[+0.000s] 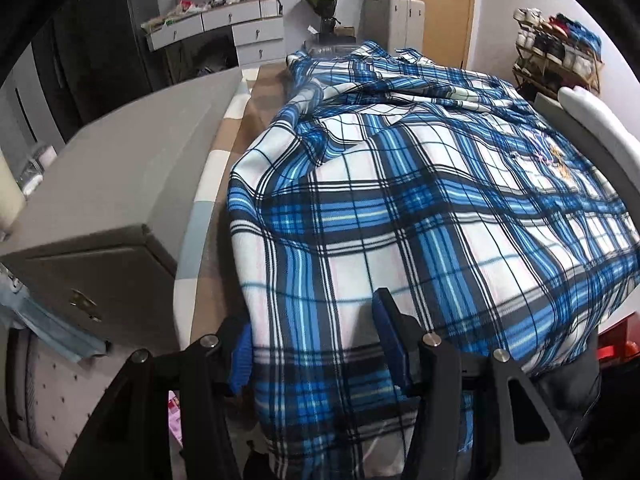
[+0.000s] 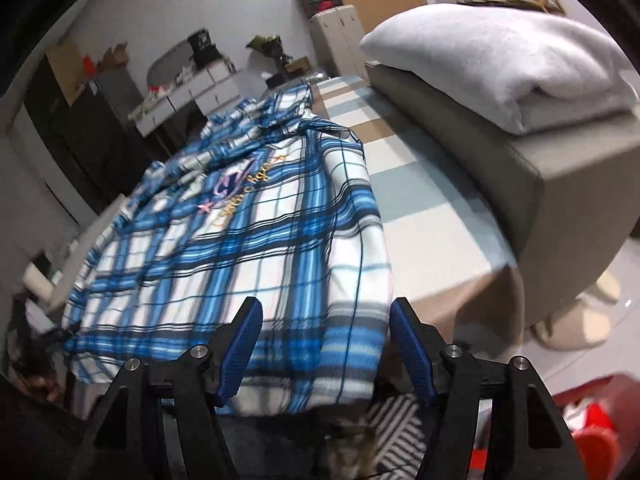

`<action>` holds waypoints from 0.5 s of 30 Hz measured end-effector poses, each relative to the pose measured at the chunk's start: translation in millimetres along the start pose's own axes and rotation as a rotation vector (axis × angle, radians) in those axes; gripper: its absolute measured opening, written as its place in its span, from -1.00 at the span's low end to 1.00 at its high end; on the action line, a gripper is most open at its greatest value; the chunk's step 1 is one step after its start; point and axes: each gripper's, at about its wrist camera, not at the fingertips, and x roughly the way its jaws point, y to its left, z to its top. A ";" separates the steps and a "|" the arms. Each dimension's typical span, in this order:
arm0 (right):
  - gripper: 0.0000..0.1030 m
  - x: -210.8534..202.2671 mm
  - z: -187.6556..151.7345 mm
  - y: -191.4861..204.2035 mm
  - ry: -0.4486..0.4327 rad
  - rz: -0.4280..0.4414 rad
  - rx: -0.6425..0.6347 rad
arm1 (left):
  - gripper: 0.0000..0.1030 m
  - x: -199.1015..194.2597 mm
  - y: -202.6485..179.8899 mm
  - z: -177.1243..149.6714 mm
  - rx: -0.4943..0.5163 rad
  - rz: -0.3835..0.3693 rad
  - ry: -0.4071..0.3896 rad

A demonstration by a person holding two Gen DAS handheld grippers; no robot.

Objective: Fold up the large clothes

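A large blue, white and black plaid shirt (image 1: 400,200) lies spread and rumpled over a checked tablecloth (image 1: 208,168), its near hem hanging over the front edge. Gold and pink embroidery (image 2: 240,188) shows on it. My left gripper (image 1: 316,344) is at the hem's left corner, open, with the cloth lying loose between its blue pads (image 1: 390,340). In the right wrist view the same shirt (image 2: 248,248) runs away from my right gripper (image 2: 326,344). That gripper is open over the hem's right corner, and its pads (image 2: 408,352) do not press the cloth.
A grey box (image 1: 100,208) stands along the table's left side. Another grey box (image 2: 500,152) on the right carries a folded white blanket (image 2: 500,60). White drawers (image 1: 224,28) and a shoe rack (image 1: 560,52) are at the back. Red items (image 2: 592,428) and slippers (image 2: 568,320) sit on the floor.
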 end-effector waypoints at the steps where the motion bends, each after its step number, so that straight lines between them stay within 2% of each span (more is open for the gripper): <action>1: 0.28 -2.5 -3.3 -3.9 0.000 0.018 0.028 | -0.06 -2.7 2.0 -2.2 -0.017 -0.026 -0.005; 5: 0.31 -6.5 -15.5 -27.3 0.031 0.087 0.155 | -0.06 -6.7 14.5 -6.8 -0.113 -0.159 -0.002; 8: 0.31 1.0 -17.2 -35.7 0.055 0.140 0.216 | -0.06 -5.4 13.1 -4.4 -0.117 -0.166 0.002; 11: 0.31 0.7 -16.2 -24.4 0.071 0.184 0.181 | -0.06 -7.8 7.5 -1.8 -0.108 -0.180 0.004; 13: 0.31 -4.9 -14.0 -14.4 0.064 0.220 0.144 | -0.06 -14.1 3.5 -2.6 -0.091 -0.223 -0.010; 15: 0.31 -10.8 -9.8 -6.2 0.041 0.284 0.122 | -0.06 -18.2 2.3 -3.6 -0.073 -0.238 -0.015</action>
